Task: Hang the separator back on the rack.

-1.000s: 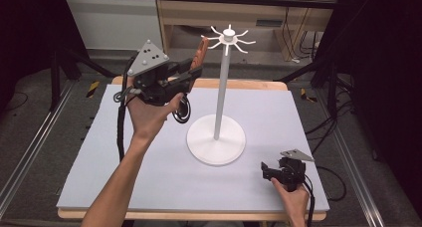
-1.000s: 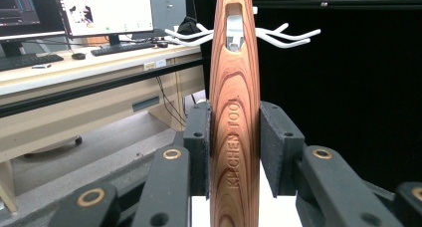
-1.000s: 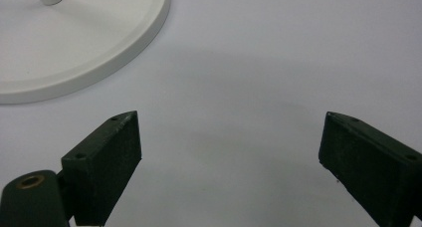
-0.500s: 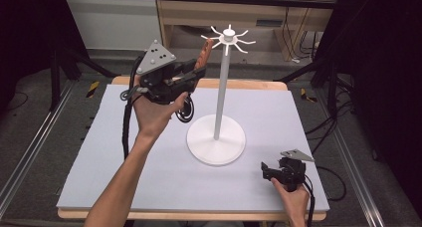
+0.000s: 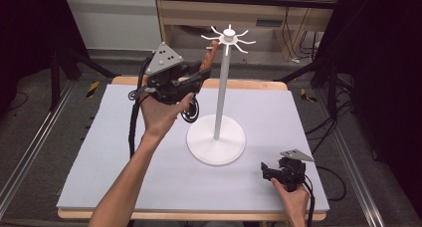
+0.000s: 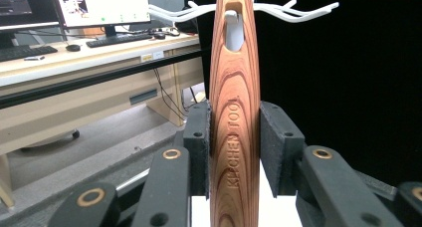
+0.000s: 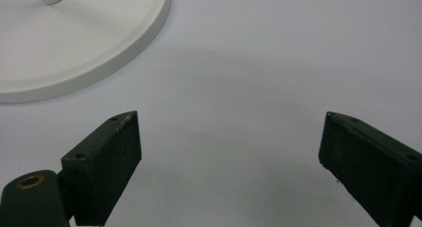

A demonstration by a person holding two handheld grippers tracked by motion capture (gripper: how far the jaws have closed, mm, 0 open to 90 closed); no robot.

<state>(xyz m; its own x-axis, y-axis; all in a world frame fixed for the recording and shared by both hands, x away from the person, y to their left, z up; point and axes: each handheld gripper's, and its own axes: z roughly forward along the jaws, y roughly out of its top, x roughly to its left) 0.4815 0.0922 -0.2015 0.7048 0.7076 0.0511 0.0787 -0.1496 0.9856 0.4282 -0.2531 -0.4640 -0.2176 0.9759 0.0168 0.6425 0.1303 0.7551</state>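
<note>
Wooden, stiff and light, the utensil handle [image 6: 234,117] sits pinched mid-shaft in my left claw [image 6: 234,147]; right claw [image 7: 229,157] gapes empty, lower right.

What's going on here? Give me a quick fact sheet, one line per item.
Work: hanging a wooden utensil on a stand
Left gripper: shut on the wooden handle, held up by the stand's top
Handle hole: a white hook shows through it
Stand: white, round base, upright pole, hooks on top
Right gripper: open, low over the table, holding nothing
</note>
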